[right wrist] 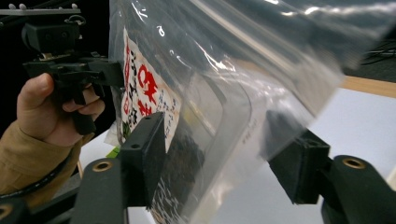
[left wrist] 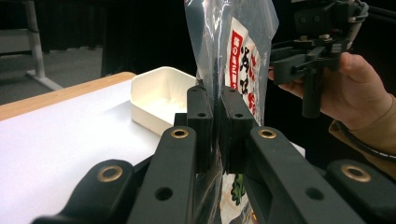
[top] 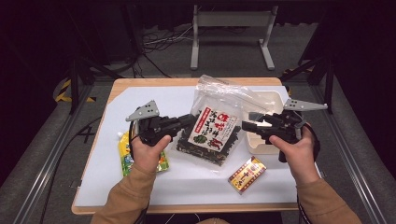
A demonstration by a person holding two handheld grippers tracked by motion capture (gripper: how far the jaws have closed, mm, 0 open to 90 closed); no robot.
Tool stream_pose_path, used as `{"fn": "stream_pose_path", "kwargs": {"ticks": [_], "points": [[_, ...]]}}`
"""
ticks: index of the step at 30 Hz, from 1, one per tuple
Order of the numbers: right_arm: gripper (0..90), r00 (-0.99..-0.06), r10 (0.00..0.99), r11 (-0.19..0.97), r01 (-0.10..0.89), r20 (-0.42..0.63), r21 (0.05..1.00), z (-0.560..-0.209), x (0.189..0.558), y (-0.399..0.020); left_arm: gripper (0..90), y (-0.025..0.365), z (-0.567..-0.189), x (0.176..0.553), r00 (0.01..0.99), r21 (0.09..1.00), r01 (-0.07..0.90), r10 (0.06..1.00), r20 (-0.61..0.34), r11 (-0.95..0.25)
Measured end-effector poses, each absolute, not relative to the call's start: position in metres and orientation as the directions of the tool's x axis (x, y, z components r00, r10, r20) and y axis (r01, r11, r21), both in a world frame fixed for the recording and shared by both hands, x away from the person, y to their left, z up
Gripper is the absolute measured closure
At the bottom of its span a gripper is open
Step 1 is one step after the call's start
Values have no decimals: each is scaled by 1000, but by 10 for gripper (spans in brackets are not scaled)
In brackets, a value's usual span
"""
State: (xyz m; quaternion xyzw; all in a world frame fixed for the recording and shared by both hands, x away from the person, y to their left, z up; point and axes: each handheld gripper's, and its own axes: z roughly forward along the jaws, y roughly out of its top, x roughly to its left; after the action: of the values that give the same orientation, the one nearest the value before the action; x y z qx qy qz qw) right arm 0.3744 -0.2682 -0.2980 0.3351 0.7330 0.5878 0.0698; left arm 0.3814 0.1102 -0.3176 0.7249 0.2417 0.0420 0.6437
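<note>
The left gripper [left wrist: 214, 116] is clamped hard on one edge of the clear zip bag [top: 219, 100], plastic pinched flat between the jaws; the right gripper [right wrist: 224, 163] is spread wide with the bag's other side hanging between its jaws, not pressed on yet as far as can be told. The bag is held up over the middle of the table [top: 107, 186], with the seaweed packet [top: 211, 130] already sitting inside it.

Best done slowly, probably; the free edge should be fed squarely between the right jaws before any squeeze, and the left grip shouldn't be loosened or the packet could slide out.

Room-wise: the white tray [top: 264, 144] sits just behind the right gripper, so swings that way should be kept short; the small red box [top: 246, 174] and the yellow-green pouch [top: 125, 154] lie near the front, apart from the bag; open table is left in between.
</note>
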Motion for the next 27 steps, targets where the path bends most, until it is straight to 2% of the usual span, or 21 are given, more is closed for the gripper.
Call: {"fn": "stream_pose_path", "kwargs": {"ticks": [2, 6, 11, 13, 21, 27], "points": [[495, -768, 566, 84, 415, 299, 906, -297, 377, -265, 847, 110, -318, 381, 880, 955, 294, 403, -250, -50], [687, -779, 550, 88, 414, 302, 906, -294, 378, -260, 847, 111, -320, 382, 878, 954, 297, 405, -254, -46], [750, -785, 555, 109, 399, 277, 911, -289, 378, -257, 845, 113, -323, 385, 871, 948, 316, 408, -273, -39], [807, -791, 551, 124, 393, 266, 911, -286, 377, -256, 844, 113, -324, 387, 866, 946, 322, 417, -277, -39], [836, -802, 572, 173, 325, 174, 930, -275, 369, -253, 837, 111, -324, 386, 865, 947, 320, 420, -274, -41], [844, -807, 571, 187, 309, 153, 933, -271, 367, -251, 804, 112, -325, 387, 867, 949, 314, 420, -269, -39]]}}
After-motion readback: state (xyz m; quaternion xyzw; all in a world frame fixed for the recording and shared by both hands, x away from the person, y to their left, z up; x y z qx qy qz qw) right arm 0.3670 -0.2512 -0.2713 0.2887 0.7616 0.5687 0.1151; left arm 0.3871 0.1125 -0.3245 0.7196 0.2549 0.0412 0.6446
